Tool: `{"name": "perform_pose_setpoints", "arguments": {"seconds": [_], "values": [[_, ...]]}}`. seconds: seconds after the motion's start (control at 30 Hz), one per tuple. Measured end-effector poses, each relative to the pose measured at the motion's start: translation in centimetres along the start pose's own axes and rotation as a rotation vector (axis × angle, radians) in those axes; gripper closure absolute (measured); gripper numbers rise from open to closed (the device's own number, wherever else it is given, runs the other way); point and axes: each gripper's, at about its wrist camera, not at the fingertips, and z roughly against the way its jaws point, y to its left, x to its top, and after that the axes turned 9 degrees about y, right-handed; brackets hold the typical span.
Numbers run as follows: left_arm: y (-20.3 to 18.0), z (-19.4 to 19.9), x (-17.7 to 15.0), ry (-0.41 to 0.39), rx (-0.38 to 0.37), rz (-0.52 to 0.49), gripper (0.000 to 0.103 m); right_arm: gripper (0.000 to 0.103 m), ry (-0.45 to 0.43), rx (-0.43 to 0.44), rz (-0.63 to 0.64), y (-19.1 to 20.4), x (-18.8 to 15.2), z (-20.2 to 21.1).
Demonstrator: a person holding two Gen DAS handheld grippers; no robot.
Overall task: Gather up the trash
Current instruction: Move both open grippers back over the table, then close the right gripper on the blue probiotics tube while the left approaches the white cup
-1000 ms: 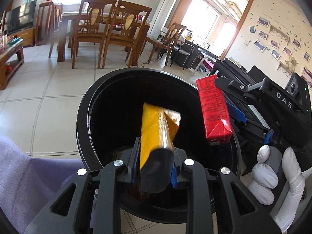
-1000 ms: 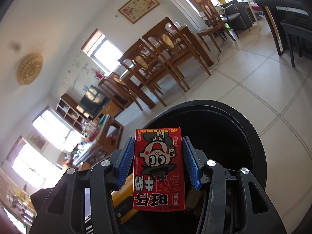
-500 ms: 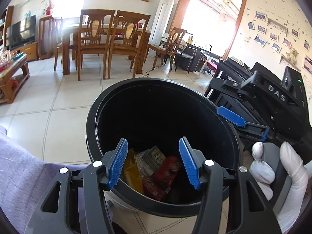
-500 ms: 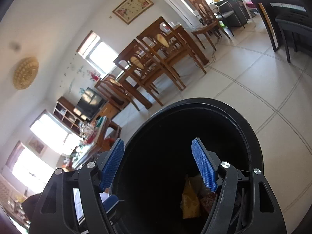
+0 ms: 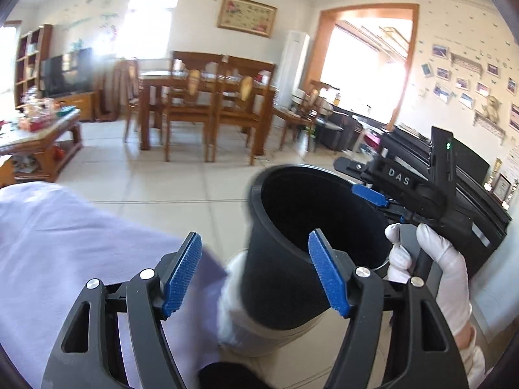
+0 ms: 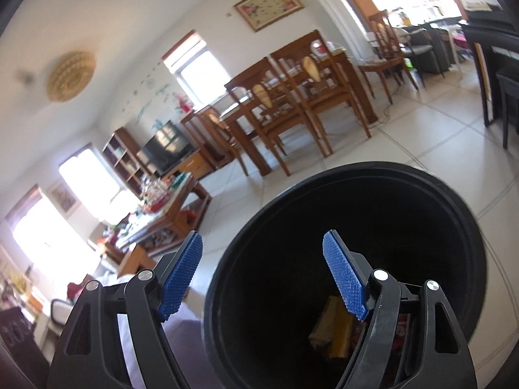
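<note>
Both tools empty, jaws opening: left tool (image 5: 254,274), right tool (image 6: 262,274); light, crinkly wrappers (image 6: 334,330) lie in the bin (image 6: 373,175), best pinched mid-body.

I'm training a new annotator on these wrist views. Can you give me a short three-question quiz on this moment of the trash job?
1. True or false: the left gripper holds a piece of trash.
2. In the right wrist view, where does the yellow wrapper lie? A) on the tiled floor B) at the bottom of the round black plastic trash bin C) between the pads of the right gripper
3. Fill in: the hand on the right gripper's handle wears a ____ glove.

Key:
1. False: its jaws are opening and nothing is between them.
2. B; the right jaws are also opening and empty.
3. White.
</note>
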Motion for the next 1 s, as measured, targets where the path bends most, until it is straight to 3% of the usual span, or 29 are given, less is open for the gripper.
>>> {"name": "perform_pose_setpoints", "arguments": {"seconds": [0.27,0.47,0.53,0.63,0.7,0.77,1.0], "values": [[8.3,7.1,-3.2,-0.039,0.168,0.151,0.033,0.026,0.122,0.067,0.175,8.5,-3.2,-3.6],[15.6,11.8,-5.7,-0.036,0.290,0.281,0.032,0.026,0.248,0.181,0.329,17.2,-5.9,-6.6],[19.0,13.2,-6.7,-0.022,0.335,0.345,0.024,0.026,0.288,0.221,0.388,20.6,-6.8,-7.5],[23.0,14.7,-8.0,0.010,0.377,0.416,0.024,0.024,0.347,0.277,0.480,26.3,-8.2,-9.0],[25.3,15.0,-8.4,0.045,0.402,0.448,0.024,0.014,0.373,0.308,0.546,30.2,-9.1,-9.9],[27.1,15.4,-8.9,0.073,0.415,0.470,0.024,0.014,0.398,0.335,0.616,33.7,-10.3,-10.4],[30.9,14.7,-10.9,0.185,0.430,0.484,0.024,0.014,0.463,0.335,0.858,44.2,-14.3,-13.5]]}}
